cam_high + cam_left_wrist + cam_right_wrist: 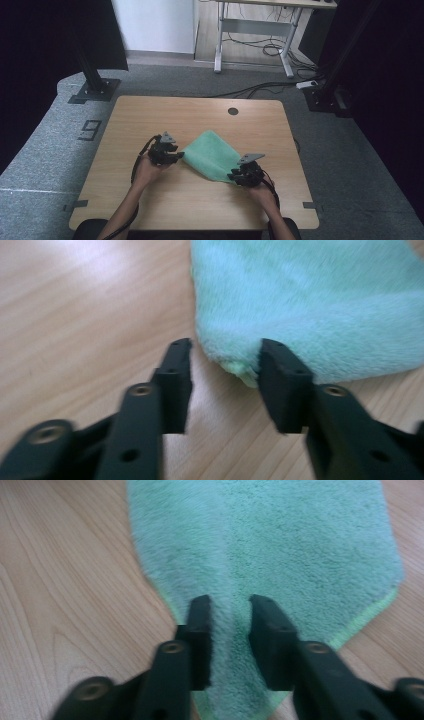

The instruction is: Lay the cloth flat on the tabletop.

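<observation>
High view: wooden table [150,112] takes up the middle of the scene, a round dark hole [233,111] near its far edge. Grey carpeted floor [45,160] surrounds it, with a "9" marked in tape [90,130] to the left. Beyond the table, a white-legged desk frame [250,30] with loose cables [270,50] under it; black stand posts left and right

Green cloth [210,155] lies folded on the table, near the centre and a little toward the person's side, running diagonally between the two grippers. Fluffy pile, paler green hem along one edge in the right gripper view

Left gripper [176,156] sits at the cloth's left corner, held in the person's left hand [147,170]. Left gripper view: jaws stand apart, the cloth's corner [240,371] lying in the gap; one jaw overlaps the cloth's edge, no squeeze visible

Right gripper [233,176] sits at the cloth's near right corner, in the right hand [260,190]. Right gripper view: jaws apart with a narrower gap, a raised ridge of cloth [230,625] between them; pads look close to the pile but not pressing it flat

Frames slightly blurred at both grippers
</observation>
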A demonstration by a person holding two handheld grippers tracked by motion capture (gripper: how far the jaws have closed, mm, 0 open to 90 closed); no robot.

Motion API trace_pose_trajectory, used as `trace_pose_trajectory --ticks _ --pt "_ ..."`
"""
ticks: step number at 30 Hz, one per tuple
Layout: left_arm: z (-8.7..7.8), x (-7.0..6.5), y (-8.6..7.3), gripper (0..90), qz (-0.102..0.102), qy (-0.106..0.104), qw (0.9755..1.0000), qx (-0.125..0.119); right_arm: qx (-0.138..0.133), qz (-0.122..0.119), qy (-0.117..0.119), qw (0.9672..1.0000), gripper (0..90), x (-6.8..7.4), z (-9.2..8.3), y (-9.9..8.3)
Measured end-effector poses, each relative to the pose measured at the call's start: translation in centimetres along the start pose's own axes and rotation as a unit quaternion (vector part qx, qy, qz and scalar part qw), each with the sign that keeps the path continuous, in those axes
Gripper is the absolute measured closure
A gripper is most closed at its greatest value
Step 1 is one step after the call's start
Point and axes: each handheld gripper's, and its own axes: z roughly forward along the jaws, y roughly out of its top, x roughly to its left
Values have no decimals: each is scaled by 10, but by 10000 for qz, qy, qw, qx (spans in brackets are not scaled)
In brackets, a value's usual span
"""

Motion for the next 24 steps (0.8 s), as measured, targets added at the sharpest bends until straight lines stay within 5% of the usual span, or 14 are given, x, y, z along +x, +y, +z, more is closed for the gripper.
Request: trace_pose_trajectory --ticks 7,14,24 --pt "1 2 1 441 -32 -162 9998 -103 -420 87 -141 9990 543 -11 -11 12" --pt "22 1 -4 619 -145 -120 9997 140 -2 412 -178 9990 699 -39 20 21" --pt "19 -18 -17 682 203 -49 9988 436 271 210 -66 9994 721 -21 20 10"
